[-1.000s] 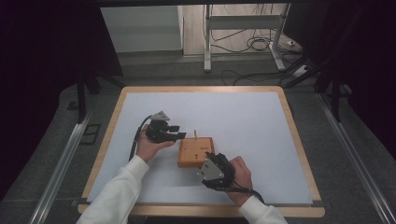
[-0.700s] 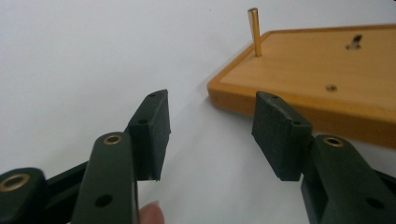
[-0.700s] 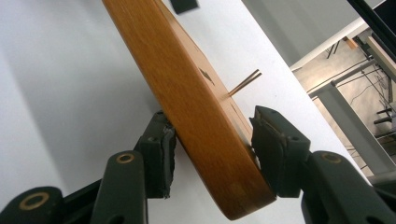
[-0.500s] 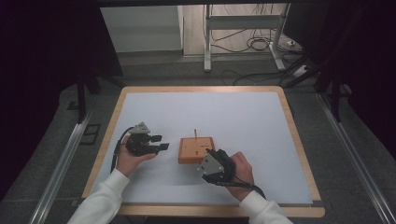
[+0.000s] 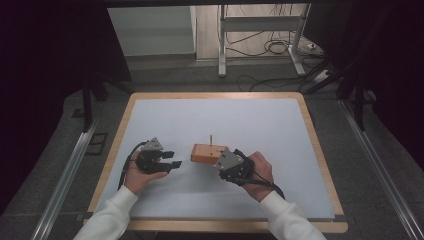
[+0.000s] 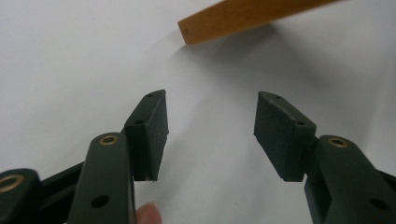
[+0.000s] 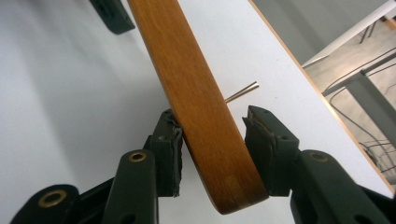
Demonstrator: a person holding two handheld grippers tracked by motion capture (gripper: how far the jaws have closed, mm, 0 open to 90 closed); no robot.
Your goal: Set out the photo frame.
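Left claw has drawn back from the block, wide and empty; right claw closing around it should clamp squarely, clear of the pin.

High view looks forward and down over the whole worktop. Both gripper views sit close, low over it, sharing the wooden block.

The block is running off the top edge in the left gripper view. In the right gripper view, the block is hiding the pin's base.
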